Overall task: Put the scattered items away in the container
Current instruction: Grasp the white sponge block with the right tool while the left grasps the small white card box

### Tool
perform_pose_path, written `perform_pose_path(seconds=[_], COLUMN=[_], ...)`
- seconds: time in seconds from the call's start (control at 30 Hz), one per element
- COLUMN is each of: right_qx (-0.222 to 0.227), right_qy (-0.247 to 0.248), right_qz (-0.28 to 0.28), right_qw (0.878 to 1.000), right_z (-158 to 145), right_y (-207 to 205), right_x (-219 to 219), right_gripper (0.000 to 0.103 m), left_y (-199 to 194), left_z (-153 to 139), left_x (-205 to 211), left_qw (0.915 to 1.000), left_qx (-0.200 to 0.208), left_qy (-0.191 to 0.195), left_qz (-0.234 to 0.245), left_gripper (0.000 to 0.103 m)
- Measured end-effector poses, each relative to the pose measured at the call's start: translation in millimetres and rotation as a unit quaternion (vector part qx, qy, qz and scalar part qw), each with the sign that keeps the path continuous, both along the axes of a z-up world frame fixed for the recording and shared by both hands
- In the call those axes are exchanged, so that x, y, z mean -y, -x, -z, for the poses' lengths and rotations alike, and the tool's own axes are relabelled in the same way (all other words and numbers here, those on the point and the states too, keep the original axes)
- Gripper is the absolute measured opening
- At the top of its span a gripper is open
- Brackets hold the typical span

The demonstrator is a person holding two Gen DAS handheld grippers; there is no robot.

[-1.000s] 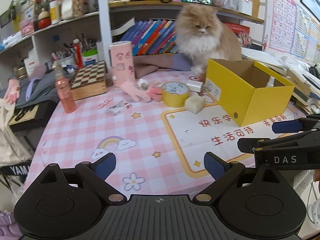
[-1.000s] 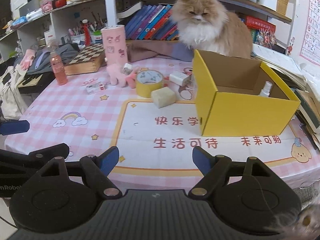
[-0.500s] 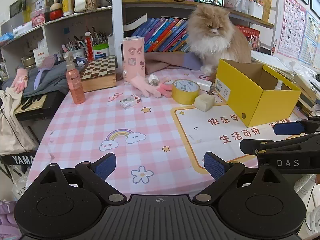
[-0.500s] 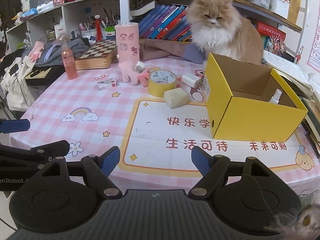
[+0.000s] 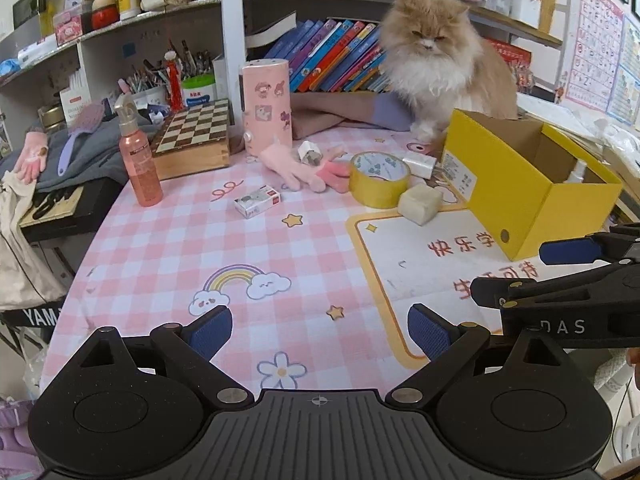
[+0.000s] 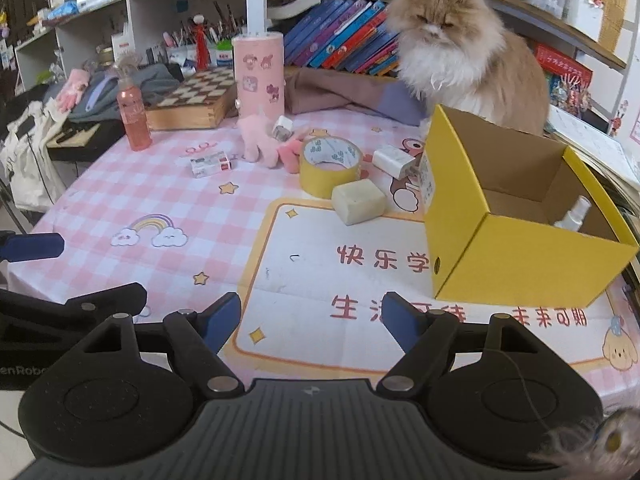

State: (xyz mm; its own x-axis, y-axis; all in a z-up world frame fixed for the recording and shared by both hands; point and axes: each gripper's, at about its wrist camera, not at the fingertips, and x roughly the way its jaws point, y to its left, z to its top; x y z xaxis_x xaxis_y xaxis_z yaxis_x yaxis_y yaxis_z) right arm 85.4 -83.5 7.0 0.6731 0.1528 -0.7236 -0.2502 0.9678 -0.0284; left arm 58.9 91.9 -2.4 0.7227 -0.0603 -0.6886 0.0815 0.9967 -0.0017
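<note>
Yellow box (image 6: 516,256) holds one small spray bottle (image 6: 573,213).

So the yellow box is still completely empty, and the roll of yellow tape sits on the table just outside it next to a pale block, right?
Not quite. The yellow box is not empty: the right wrist view shows a small white spray bottle already lying inside it. The rest holds: the roll of yellow tape sits on the table outside the box, next to the pale block.
</note>
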Motion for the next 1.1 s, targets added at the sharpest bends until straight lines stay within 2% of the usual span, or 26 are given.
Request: perform_pose_path(seconds=[0.4,0.9,1.1], right_qx=[-0.033,-0.046,-0.045], right_qy=[0.006,-0.011,-0.002], right_qz=[-0.016,0.011,0.038], right_qw=[0.999,0.999,0.998], right_z=[17,51,61], right_y=[-74,-153,-175], right_x=[-6,-14,-12], right_gripper=[0.075,0.076,0.075], left_y=[-60,-155,-194], left_z=[19,42,55], left_x=[-10,-27,-32], left_qw=[0.999,0.9969,0.9972], left_qx=[-0.028,-0.042,-0.046], left_qy=[0.012,-0.034,-0.031], left_qz=[-0.032,-0.058,-0.05], left_gripper=[0.096,0.096,0.094])
